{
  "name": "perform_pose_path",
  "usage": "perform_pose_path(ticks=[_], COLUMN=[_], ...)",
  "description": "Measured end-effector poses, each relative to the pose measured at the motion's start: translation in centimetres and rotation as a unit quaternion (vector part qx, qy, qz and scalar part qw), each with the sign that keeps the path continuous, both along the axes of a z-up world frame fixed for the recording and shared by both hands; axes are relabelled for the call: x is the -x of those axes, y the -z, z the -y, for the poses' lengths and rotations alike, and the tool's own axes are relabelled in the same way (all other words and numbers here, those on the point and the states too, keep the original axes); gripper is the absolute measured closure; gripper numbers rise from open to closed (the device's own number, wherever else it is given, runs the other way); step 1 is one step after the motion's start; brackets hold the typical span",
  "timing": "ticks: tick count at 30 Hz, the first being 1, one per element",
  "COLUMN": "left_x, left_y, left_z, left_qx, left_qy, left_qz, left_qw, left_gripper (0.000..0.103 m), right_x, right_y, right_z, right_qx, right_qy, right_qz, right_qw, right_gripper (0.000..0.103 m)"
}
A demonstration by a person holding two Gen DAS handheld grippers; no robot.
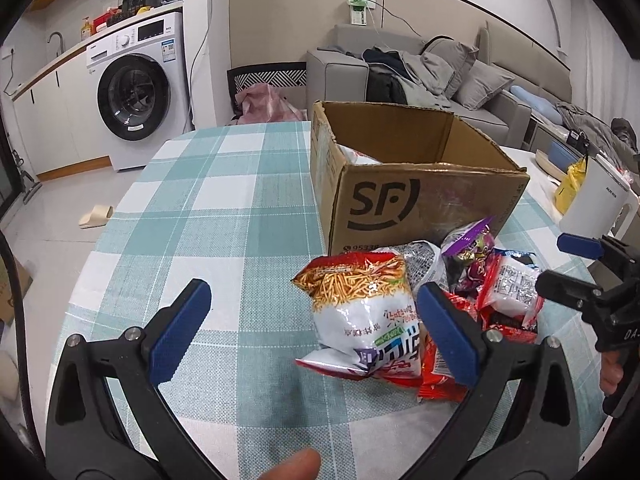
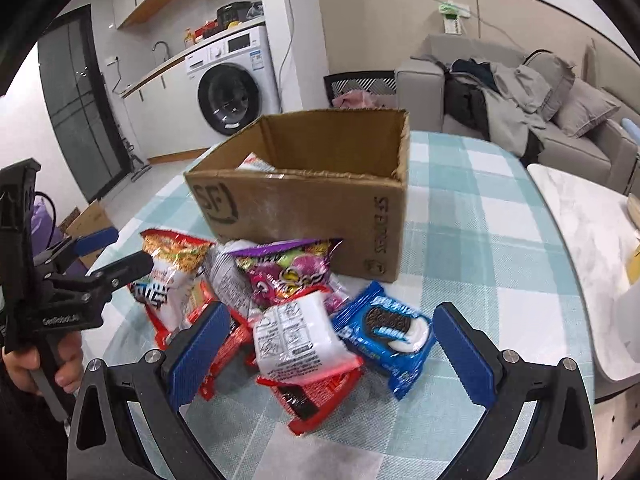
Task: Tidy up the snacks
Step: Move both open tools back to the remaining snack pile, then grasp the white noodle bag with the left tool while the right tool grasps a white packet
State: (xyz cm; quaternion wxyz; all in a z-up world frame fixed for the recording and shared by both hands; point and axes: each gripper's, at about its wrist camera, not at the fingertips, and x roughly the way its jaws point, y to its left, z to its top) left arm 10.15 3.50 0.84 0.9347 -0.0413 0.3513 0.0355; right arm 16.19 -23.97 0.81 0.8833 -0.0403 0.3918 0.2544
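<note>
A heap of snack packets (image 2: pixel 280 312) is seen at the lower centre of the right wrist view, just in front of the cardboard box (image 2: pixel 312 204), which already holds what may be one packet, though little of it shows. The left gripper (image 1: pixel 316 332) and right gripper (image 2: pixel 332 344) are both held with jaws wide apart, nothing gripped. Since the packets overlap, two could be pinched together, or a slippery bag dropped short of the box.
</note>
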Motion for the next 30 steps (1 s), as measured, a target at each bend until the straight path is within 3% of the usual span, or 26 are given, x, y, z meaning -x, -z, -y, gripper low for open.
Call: perform_pose_path(ticks=[8,17,20,24,30], left_x=[-0.8,-1.1,-1.4,-1.5,-1.5], left_y=[1.2,2.0,2.4,2.8,2.8], left_z=[0.1,0.5,0.7,1.0,0.7], left_qx=[0.001,0.001,-0.002,-0.018,-0.017], left_qy=[0.002,0.016,0.021,0.023,0.019], left_qz=[-0.017,-0.02,-0.023,-0.029,-0.029], left_qw=[0.9998,0.9997,0.9995,0.9992,0.9993], left_gripper=[0.0,0.0,0.0,0.0,0.0], right_x=[-0.3,-0.1,-0.3,-0.1,-0.1], right_y=[1.9,2.8,3.2,3.4,3.3], right_z=[-0.8,-1.8,-1.9,-2.1,-2.0], right_qx=[0.009,-0.001,-0.005,0.0,-0.009], right_qy=[-0.025,-0.044,-0.048,-0.064,-0.061], right_qz=[-0.024,-0.021,-0.028,-0.032,-0.027], right_qw=[0.999,0.999,0.998,0.997,0.998], right_gripper=[0.001,0.002,0.007,0.023,0.032])
